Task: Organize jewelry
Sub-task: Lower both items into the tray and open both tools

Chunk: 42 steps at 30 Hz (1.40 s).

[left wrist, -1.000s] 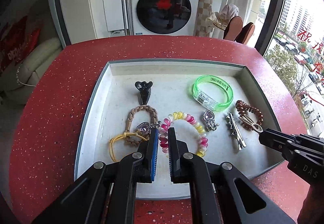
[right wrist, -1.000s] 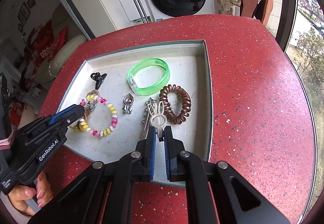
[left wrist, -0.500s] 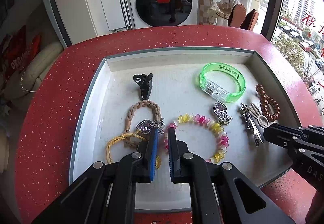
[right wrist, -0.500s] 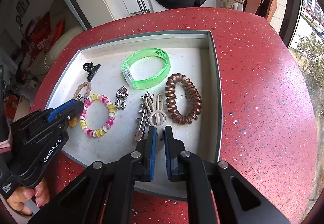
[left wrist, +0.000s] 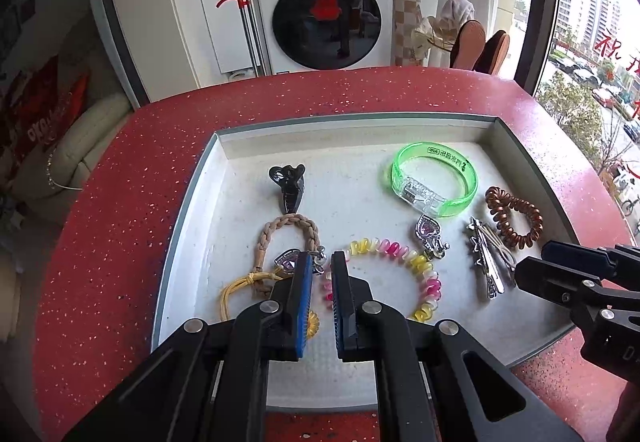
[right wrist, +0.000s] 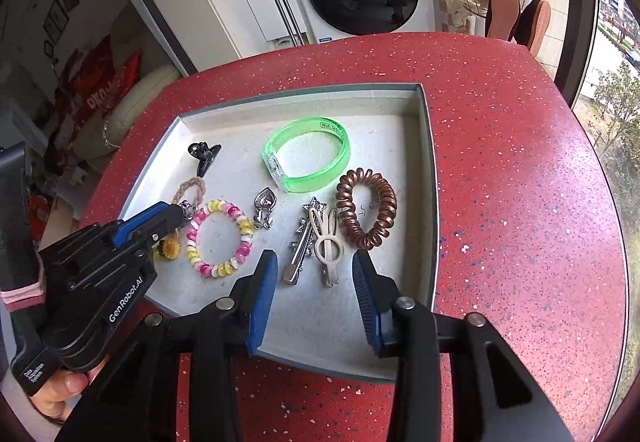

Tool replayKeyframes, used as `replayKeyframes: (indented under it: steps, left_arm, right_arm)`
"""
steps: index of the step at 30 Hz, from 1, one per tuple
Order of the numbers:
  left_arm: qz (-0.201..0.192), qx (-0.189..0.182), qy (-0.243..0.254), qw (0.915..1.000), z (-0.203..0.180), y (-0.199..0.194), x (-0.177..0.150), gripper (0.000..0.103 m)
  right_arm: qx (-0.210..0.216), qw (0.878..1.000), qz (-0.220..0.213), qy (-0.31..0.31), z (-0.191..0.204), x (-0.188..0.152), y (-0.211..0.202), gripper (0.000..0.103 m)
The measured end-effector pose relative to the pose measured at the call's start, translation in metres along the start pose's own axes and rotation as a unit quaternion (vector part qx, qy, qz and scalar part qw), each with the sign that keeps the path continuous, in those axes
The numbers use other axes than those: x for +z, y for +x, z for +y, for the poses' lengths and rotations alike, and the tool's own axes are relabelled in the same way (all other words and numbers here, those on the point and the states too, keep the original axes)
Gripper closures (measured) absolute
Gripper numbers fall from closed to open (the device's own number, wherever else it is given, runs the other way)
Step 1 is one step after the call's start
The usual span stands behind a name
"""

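A grey tray holds the jewelry: a green bangle, a brown coil tie, a silver star clip, a cream rabbit clip, a heart charm, a pink-yellow bead bracelet, a braided loop, a black claw clip. My left gripper is nearly shut and empty over the bracelet's left edge. My right gripper is open, just before the rabbit clip.
The tray sits on a red speckled counter. A yellow cord with a flower lies at the tray's near left. A washing machine stands beyond the counter.
My right gripper has opened wide and let go of the rabbit clip, which now lies beside the star clip. My left gripper has shifted slightly and stays nearly shut.
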<state>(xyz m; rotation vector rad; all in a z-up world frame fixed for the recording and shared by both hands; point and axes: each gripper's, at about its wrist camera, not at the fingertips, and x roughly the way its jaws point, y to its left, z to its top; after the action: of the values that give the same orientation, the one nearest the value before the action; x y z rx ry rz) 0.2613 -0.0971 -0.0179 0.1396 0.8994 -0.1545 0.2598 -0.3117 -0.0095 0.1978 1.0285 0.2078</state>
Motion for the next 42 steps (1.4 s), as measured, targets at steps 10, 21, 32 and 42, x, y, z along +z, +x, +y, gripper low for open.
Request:
replayKeyframes:
  steps: [10, 21, 32, 42]
  left_arm:
    - [-0.003, -0.003, -0.007, 1.0, 0.002, -0.005, 0.0, 0.076]
    - [-0.019, -0.003, -0.011, 0.9998, 0.011, -0.018, 0.001, 0.075]
    - [-0.056, 0.025, -0.026, 0.9978, 0.023, -0.037, -0.001, 0.0]
    - [-0.038, 0.025, -0.032, 0.9984, 0.027, -0.037, -0.01, 0.0]
  right_arm:
    - [0.009, 1.0, -0.01, 0.004, 0.0, -0.003, -0.013, 0.058]
    - [0.009, 1.0, -0.013, 0.005, 0.002, -0.003, -0.018, 0.058]
    - [0.006, 1.0, -0.016, 0.005, 0.003, -0.003, -0.023, 0.058]
    - [-0.024, 0.999, -0.03, -0.019, 0.016, -0.008, -0.03, 0.032]
